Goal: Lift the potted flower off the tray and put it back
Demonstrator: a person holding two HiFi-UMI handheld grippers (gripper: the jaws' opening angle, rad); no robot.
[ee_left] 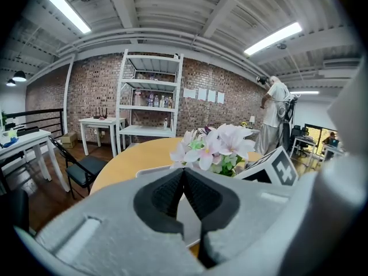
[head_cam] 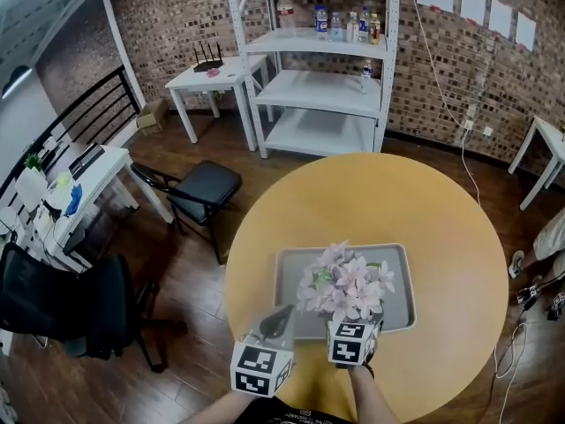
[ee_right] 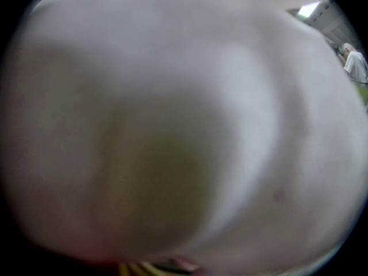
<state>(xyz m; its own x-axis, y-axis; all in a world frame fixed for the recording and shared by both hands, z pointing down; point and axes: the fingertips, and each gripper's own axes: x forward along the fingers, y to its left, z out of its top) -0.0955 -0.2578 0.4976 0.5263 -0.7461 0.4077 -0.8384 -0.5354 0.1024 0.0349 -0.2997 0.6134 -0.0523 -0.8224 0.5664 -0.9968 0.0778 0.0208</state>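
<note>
The potted flower (head_cam: 344, 285), a bunch of pale pink blossoms, stands on the grey tray (head_cam: 291, 268) on the round yellow table (head_cam: 353, 193). My right gripper (head_cam: 355, 336) is pushed in against its near side, the jaws hidden under the blossoms. A blurred pale surface (ee_right: 184, 125) fills the right gripper view, so no jaws show there. My left gripper (head_cam: 278, 321) hovers at the tray's near left corner. The left gripper view has its jaws (ee_left: 185, 191) shut and empty, with the flower (ee_left: 213, 148) and the right gripper's marker cube (ee_left: 270, 168) just beyond.
A white shelf unit (head_cam: 322, 60) and a small white table (head_cam: 216, 73) stand by the brick wall. A folding chair (head_cam: 199, 188) is left of the table, an office chair (head_cam: 62, 303) nearer. A person (ee_left: 276, 114) stands far right.
</note>
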